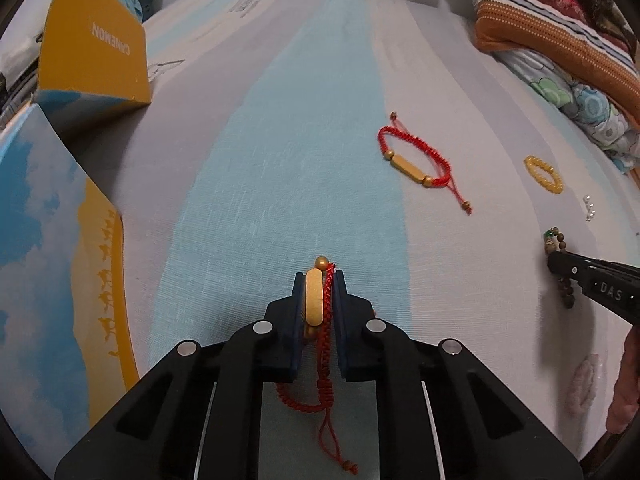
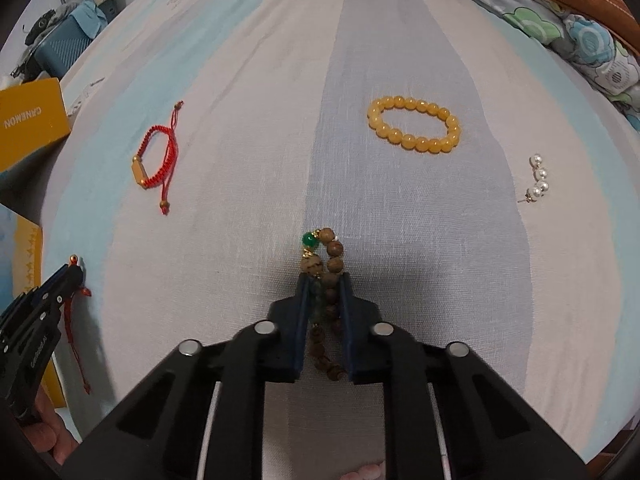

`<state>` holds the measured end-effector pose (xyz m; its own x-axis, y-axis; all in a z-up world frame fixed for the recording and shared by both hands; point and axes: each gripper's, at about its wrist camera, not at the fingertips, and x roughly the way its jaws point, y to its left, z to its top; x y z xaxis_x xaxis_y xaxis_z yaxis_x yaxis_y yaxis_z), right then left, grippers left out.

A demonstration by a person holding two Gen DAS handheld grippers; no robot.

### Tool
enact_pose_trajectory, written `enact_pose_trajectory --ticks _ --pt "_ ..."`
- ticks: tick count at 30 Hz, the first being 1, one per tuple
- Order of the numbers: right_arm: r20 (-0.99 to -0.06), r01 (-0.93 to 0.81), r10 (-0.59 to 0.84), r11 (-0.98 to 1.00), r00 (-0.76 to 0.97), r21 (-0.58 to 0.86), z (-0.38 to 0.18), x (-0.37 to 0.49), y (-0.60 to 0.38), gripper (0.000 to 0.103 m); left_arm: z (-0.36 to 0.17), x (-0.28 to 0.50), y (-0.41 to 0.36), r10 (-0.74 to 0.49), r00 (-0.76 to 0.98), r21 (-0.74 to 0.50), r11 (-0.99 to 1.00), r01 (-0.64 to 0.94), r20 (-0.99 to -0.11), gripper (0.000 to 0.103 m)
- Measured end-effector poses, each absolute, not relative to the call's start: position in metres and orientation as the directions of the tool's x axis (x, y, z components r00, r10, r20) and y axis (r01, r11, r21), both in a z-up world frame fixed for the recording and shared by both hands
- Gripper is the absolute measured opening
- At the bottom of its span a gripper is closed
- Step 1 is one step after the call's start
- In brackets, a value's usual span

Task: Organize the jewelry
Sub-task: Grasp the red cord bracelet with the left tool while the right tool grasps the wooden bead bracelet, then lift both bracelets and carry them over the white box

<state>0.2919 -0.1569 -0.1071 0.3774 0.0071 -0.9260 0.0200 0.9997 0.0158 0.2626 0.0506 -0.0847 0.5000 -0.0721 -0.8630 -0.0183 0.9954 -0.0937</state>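
Note:
My left gripper (image 1: pixel 320 276) is shut on a red cord bracelet with a gold bar (image 1: pixel 314 298); its cord hangs down between the fingers. My right gripper (image 2: pixel 323 278) is shut on a brown wooden bead bracelet with a green bead (image 2: pixel 326 254). A second red cord bracelet with a gold bar (image 1: pixel 416 160) lies on the striped sheet, also in the right wrist view (image 2: pixel 154 160). A yellow bead bracelet (image 2: pixel 414 125) and a pearl earring (image 2: pixel 538 182) lie ahead of the right gripper.
A yellow box lid marked CANEMON (image 1: pixel 94 40) and an open box with a sky picture (image 1: pixel 48 260) stand at the left. Folded blankets (image 1: pixel 560 40) lie at the far right. A pink object (image 1: pixel 584 380) lies on the sheet near the right hand.

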Motion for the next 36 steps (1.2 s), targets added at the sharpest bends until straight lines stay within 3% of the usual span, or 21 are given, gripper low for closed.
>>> enact_pose_trajectory --ticks 36 --pt "-0.829 -0.068 0.1 0.995 0.551 0.076 0.01 0.25 -0.123 0.007 0.001 0.226 0.058 -0.101 0.548 -0.141 0.989 -0.032 -0.83 0.012"
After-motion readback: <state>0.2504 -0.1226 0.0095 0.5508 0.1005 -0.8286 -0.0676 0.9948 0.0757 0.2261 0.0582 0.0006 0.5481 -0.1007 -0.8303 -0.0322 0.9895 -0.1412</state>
